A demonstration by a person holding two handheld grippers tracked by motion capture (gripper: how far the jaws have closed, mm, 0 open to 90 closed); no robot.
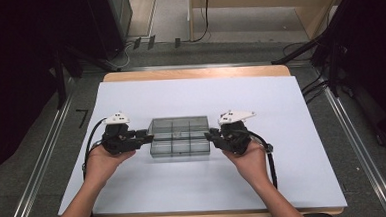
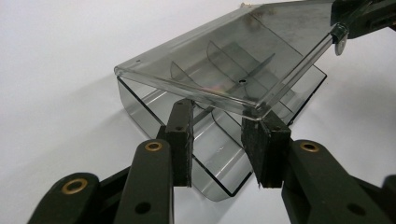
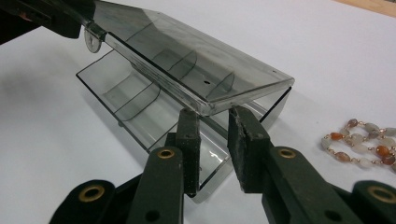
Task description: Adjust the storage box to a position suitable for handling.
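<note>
Both grippers work on the clear plastic box (image 1: 179, 136) in the middle of the high view, on the white counter (image 1: 135, 191). From the left side my left gripper (image 1: 143, 137) pinches one end of the lid (image 2: 224, 65), and my right gripper (image 1: 213, 135) pinches the other end. I judge the opening about half done: the lid is tilted up over the divided base (image 3: 140, 100), not yet folded back. A bead bracelet (image 3: 362, 147) lies at the right edge of the right gripper view.

bead bracelet (image 3: 369, 142) cut off by the frame edge (right side).
</note>
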